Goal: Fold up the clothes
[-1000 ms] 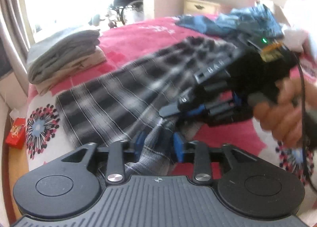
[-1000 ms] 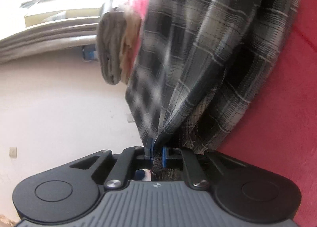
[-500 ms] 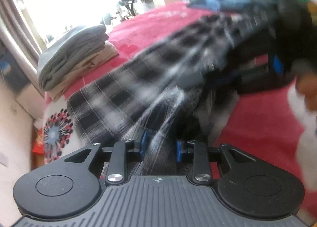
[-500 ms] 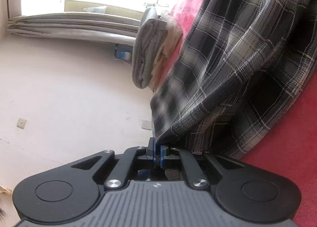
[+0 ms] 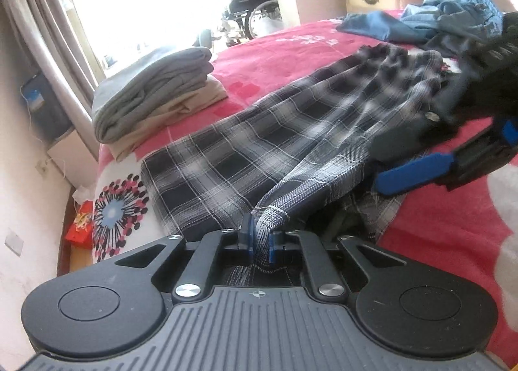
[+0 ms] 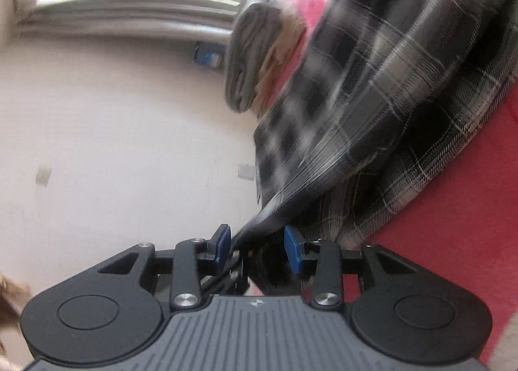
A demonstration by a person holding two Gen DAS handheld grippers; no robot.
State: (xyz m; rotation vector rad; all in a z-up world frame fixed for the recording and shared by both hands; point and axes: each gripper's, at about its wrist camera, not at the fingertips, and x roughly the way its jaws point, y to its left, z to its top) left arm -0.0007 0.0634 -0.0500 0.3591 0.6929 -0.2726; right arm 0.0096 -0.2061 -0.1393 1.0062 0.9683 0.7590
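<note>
plaid garment [image 5: 246, 157] pinched in left tongs [image 5: 259, 241], right tongs [image 6: 257, 249] opening

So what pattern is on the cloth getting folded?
Black, grey and white checks on the plaid cloth, clearest in the left wrist view.

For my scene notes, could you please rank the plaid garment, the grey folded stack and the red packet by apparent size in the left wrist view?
1. plaid garment
2. grey folded stack
3. red packet, partly hidden.
</note>
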